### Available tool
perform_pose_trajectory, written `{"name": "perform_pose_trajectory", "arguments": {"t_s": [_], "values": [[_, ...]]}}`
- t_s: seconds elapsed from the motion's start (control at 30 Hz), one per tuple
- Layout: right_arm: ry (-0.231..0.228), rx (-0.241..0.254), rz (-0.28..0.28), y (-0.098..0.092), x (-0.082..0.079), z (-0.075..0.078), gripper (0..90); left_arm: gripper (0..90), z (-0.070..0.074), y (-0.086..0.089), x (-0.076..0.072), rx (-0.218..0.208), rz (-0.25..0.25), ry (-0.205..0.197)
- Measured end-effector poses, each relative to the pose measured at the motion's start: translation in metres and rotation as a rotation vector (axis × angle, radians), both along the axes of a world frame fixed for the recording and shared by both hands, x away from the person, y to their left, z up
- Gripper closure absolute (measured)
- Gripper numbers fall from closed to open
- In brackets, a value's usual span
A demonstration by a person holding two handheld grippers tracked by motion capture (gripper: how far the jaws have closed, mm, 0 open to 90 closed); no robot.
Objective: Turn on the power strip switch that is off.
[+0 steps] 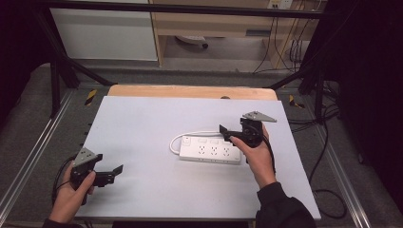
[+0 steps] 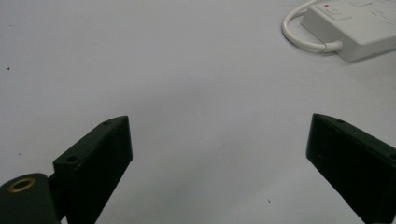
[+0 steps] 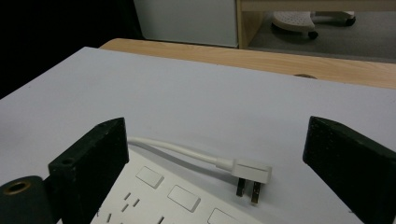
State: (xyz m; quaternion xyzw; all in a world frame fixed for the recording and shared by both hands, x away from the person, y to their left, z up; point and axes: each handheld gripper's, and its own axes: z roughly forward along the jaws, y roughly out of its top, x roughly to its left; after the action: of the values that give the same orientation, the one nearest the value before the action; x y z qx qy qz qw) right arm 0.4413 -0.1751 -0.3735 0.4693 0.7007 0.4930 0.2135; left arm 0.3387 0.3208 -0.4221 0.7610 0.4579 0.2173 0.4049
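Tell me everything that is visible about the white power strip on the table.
The power strip is a long white block, plastic by its look, lying flat on the pale table, right of centre. Its top carries a row of sockets, square switches and one end switch with a red mark. A short white cable loops from its left end along the far side to a flat plug, unplugged, lying on the table. The open right gripper hovers over it; contact cannot be told.
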Motion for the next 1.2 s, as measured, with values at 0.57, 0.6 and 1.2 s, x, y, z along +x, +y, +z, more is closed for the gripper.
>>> {"name": "perform_pose_trajectory", "arguments": {"t_s": [0.57,0.6,1.2], "values": [[-0.069,-0.019,-0.063,-0.024,-0.014,0.016,4.6,7.1,-0.001,0.001,0.001,-0.011,0.003,0.007],[-0.072,-0.015,-0.066,-0.027,-0.016,0.017,4.6,7.1,-0.001,0.001,0.001,-0.012,0.003,0.009],[-0.109,-0.029,-0.107,-0.073,-0.059,0.009,5.3,7.1,-0.002,0.0,0.001,-0.014,0.004,0.013]]}}
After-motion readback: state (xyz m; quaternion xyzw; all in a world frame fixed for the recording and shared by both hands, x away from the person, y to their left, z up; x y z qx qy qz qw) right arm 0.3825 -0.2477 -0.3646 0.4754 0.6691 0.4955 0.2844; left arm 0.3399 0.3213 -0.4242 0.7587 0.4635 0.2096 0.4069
